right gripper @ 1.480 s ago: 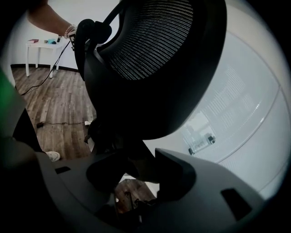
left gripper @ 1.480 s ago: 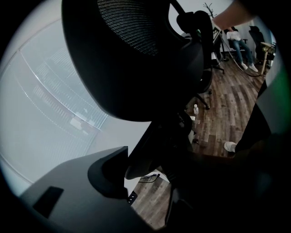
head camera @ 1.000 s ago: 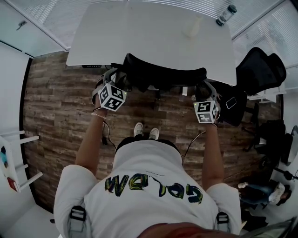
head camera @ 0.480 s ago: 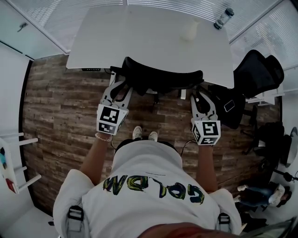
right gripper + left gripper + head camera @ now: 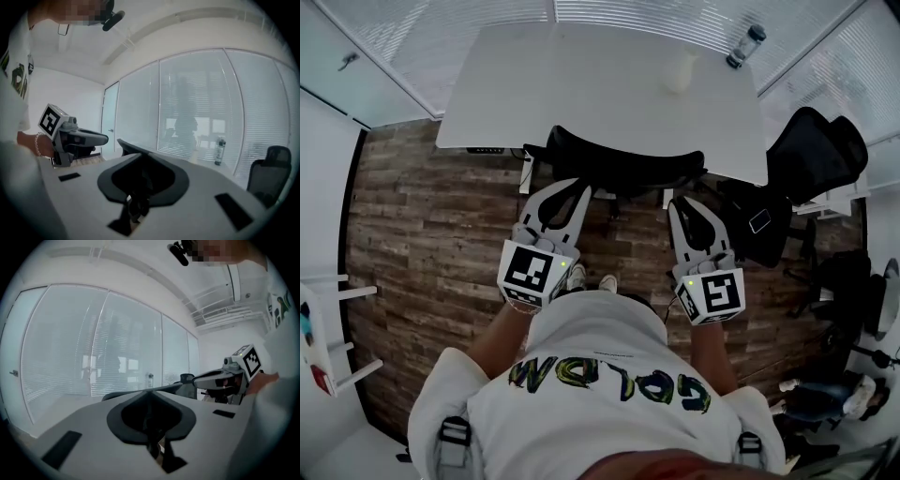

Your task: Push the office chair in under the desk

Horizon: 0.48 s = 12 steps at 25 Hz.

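Close in front of the person's white shirt point(image 5: 600, 328), the left gripper point(image 5: 581, 190) and right gripper point(image 5: 684, 203) point toward the desk over the wood-plank floor point(image 5: 422, 216), each with its jaws brought together on nothing. Beyond them the black office chair point(image 5: 623, 159) sits tucked in, its backrest at the edge of the white desk point(image 5: 581, 84). A bottle point(image 5: 744, 45) stands at the desk's far right corner. A second black chair point(image 5: 820, 150) stands just right of the desk, and blind-covered glass walls point(image 5: 441, 33) close the room. A second ago both grippers were at the backrest. They have since drawn back, their jaws just closing, and the chair has stayed put.
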Each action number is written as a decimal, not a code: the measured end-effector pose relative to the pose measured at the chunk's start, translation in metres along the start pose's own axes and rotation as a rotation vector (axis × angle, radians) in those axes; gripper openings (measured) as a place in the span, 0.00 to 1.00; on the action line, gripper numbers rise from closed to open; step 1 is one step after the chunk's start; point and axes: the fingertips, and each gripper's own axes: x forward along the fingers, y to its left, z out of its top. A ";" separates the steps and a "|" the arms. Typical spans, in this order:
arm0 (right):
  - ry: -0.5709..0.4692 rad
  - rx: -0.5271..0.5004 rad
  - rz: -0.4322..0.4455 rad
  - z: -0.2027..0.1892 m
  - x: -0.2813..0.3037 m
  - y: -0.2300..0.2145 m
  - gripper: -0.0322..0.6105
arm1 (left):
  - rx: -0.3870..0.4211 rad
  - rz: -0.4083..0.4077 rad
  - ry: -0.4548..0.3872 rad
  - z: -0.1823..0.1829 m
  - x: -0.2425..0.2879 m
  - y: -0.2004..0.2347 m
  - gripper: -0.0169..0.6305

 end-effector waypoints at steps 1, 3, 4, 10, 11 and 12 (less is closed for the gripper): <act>-0.008 0.001 0.003 0.005 0.000 0.004 0.12 | 0.001 -0.001 -0.013 0.005 -0.001 -0.003 0.08; -0.019 -0.002 0.004 0.014 0.000 0.009 0.12 | -0.001 0.003 -0.032 0.014 -0.002 -0.005 0.07; -0.024 -0.006 0.002 0.018 0.000 0.010 0.12 | -0.002 0.008 -0.036 0.016 -0.002 -0.006 0.07; -0.063 -0.006 -0.039 0.040 -0.004 0.011 0.10 | -0.038 0.061 -0.061 0.023 -0.010 0.004 0.07; -0.067 -0.005 -0.043 0.042 -0.005 0.011 0.09 | -0.031 0.065 -0.062 0.024 -0.011 0.005 0.07; -0.068 -0.007 -0.045 0.044 -0.006 0.011 0.09 | -0.023 0.068 -0.064 0.026 -0.012 0.004 0.07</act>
